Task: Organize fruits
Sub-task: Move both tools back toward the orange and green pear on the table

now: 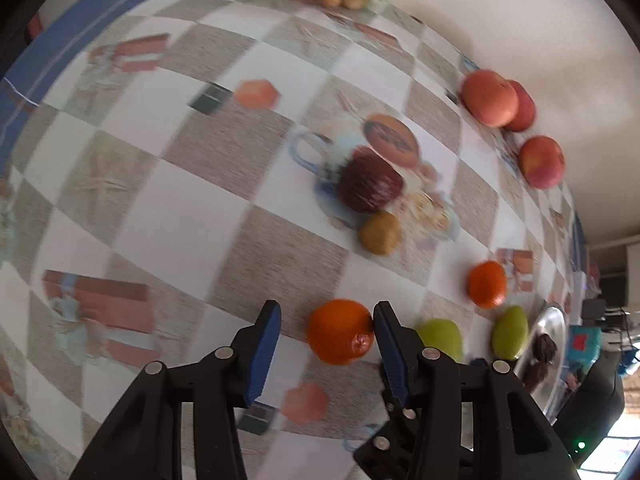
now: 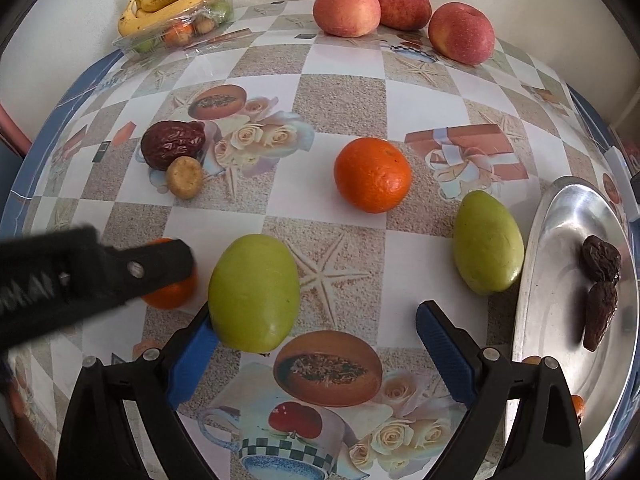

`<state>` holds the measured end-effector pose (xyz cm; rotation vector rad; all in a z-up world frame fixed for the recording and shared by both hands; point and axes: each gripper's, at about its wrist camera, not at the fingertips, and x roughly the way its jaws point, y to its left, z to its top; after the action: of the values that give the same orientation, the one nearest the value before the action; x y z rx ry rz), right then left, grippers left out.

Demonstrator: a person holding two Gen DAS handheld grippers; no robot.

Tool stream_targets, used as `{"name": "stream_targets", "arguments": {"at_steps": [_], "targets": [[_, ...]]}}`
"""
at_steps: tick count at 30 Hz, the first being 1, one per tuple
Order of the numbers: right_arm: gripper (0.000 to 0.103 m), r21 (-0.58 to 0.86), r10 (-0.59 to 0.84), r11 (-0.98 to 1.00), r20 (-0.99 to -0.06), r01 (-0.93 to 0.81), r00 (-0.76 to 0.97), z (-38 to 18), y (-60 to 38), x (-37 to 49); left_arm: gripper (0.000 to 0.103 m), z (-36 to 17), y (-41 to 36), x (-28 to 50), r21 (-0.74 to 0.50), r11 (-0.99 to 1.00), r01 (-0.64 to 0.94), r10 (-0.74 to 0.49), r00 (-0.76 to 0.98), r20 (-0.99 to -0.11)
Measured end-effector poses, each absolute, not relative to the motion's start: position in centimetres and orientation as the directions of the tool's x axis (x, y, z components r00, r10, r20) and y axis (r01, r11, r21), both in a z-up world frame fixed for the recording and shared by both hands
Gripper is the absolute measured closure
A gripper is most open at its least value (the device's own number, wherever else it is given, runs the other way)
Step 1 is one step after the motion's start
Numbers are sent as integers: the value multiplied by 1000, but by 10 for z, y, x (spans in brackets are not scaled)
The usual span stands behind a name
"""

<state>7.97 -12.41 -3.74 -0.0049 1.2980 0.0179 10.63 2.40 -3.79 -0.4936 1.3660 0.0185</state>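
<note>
In the left wrist view my left gripper (image 1: pixel 326 314) is open around an orange (image 1: pixel 340 336) on the table; its right finger touches the fruit. The same orange (image 2: pixel 170 292) shows in the right wrist view, half hidden by the left gripper's finger (image 2: pixel 120 268). My right gripper (image 2: pixel 316 320) is open and empty, low over the table; a green mango (image 2: pixel 254 292) lies against its left finger. A second green mango (image 2: pixel 486 242), a second orange (image 2: pixel 372 174), a large dried date (image 2: pixel 172 144) and a small brown fruit (image 2: pixel 185 177) lie on the table. A metal plate (image 2: pixel 560 280) at right holds two dried dates (image 2: pixel 600 280).
Three peaches (image 2: pixel 346 10) lie at the far edge by the wall. A clear plastic tray (image 2: pixel 176 28) with bananas and small fruits stands at the far left corner. The tablecloth has printed pictures. The table edge curves along the left side.
</note>
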Motion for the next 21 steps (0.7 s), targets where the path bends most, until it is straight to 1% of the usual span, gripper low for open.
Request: {"name": "stream_targets", "arguments": {"at_steps": [2, 4, 7, 11, 13, 15, 21], "targets": [[5, 5, 10, 1000, -963, -18, 269, -38, -123, 81, 51, -39, 29, 105, -333, 891, -309, -275, 219, -936], [1, 3, 8, 1000, -964, -20, 266, -41, -123, 81, 51, -42, 34, 104, -361, 872, -332, -303, 215, -929], [0, 1, 6, 1000, -964, -19, 266, -44, -121, 81, 50, -45, 44, 102, -386, 850, -359, -329, 211, -921], [0, 1, 3, 1000, -962, -9, 272, -46, -119, 80, 46, -41, 54, 98, -391, 834, -388, -330, 216, -919], [0, 1, 2, 1000, -961, -1, 278, -47, -118, 81, 40, -42, 56, 100, -398, 827, -397, -337, 217, -916], [0, 2, 1, 1000, -958, 2, 286, -47, -118, 81, 39, -43, 57, 101, -408, 819, -404, -348, 216, -912], [0, 2, -4, 1000, -927, 14, 376, -47, -118, 66, 32, -39, 57, 99, -406, 828, -386, -350, 209, -913]]}}
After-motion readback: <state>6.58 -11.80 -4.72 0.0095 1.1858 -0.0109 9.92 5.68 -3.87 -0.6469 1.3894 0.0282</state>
